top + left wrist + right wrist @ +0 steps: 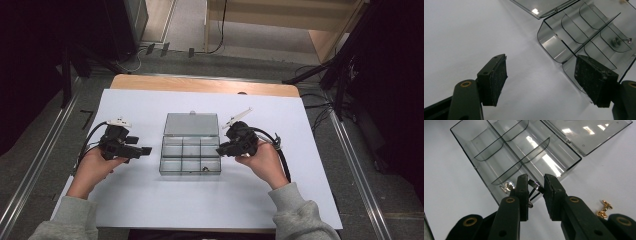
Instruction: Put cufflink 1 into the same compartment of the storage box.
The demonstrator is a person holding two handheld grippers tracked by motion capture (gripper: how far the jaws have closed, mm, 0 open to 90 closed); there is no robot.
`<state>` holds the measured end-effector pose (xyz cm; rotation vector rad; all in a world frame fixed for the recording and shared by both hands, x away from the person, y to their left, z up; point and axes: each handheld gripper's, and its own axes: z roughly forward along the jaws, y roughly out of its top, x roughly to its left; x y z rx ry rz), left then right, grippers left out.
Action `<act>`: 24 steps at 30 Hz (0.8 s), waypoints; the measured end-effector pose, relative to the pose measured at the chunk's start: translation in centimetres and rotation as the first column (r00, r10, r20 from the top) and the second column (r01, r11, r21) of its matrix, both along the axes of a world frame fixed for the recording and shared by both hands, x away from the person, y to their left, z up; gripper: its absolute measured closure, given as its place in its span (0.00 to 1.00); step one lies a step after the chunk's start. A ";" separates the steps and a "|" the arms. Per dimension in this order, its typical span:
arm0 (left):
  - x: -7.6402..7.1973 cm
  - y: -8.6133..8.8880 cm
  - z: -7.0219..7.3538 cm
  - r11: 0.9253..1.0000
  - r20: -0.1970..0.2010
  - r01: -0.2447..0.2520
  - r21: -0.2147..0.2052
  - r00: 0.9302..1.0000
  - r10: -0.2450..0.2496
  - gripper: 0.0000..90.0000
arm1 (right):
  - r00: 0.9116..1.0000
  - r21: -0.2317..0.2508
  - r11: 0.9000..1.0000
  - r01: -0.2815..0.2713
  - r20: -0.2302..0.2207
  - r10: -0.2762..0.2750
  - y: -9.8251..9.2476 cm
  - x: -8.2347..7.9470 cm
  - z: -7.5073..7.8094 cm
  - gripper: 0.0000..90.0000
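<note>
A clear plastic compartment box (161, 160) lies open in the middle of the white table cover, its lid (191, 124) folded back. A small silver cufflink (509, 185) rests in a near corner compartment, also seen as the silver cufflink (616, 41). My right gripper (220, 150) is at the box's right edge, its jaws nearly together. The right gripper (535, 180) is shut on a small dark-and-silver cufflink (534, 185) just above the box wall (474, 166). My left gripper (146, 150) stays left of the box, and the left gripper (540, 62) is open with nothing between its pads.
A pair of gold cufflinks (604, 209) lies on the white cover beside the right gripper. The cover (150, 200) spans the wooden table (200, 84). Dark stands and cables surround the table on the floor.
</note>
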<state>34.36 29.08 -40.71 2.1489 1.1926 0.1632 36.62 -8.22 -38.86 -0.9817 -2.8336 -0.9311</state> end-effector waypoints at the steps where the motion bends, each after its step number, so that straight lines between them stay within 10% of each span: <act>1: 0.0 0.0 0.0 1.000 0.001 0.001 0.001 1.000 -0.001 0.30 | 1.000 -0.003 1.000 0.000 -0.001 0.000 0.1 0.0 0.0 0.84; 24: 0.0 0.0 0.0 1.000 0.002 0.001 0.000 1.000 -0.001 0.30 | 0.998 -0.035 0.997 -0.062 -0.022 0.061 1.8 -0.5 -1.3 0.84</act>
